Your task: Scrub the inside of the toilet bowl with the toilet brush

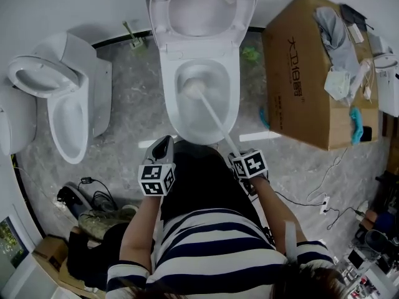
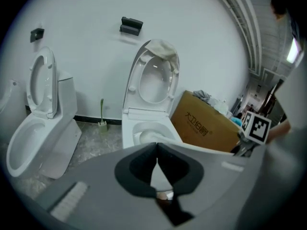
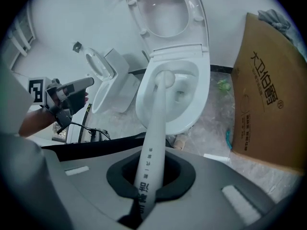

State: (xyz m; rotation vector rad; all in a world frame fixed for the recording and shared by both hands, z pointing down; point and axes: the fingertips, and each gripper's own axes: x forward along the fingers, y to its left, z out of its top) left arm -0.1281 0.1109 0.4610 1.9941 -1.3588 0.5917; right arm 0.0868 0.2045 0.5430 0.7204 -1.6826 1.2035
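A white toilet [image 1: 201, 80] stands in front of me with its lid and seat raised. The white toilet brush [image 1: 211, 114] reaches from my right gripper [image 1: 242, 161] into the bowl, its head [image 1: 191, 90] against the bowl's left inner wall. In the right gripper view the brush handle [image 3: 154, 143] runs between the jaws, which are shut on it, and its head [image 3: 165, 77] sits inside the bowl [image 3: 180, 92]. My left gripper [image 1: 163, 148] hangs near the bowl's front left, shut and holding nothing; its own view shows the toilet [image 2: 144, 131] ahead.
A second white toilet [image 1: 59, 101] stands to the left, lid up. A large cardboard box [image 1: 305, 80] with cloths and cables on top sits right of the bowl. Cables [image 1: 318, 198] trail on the marble floor at right. A small green brush [image 2: 102, 114] leans by the wall.
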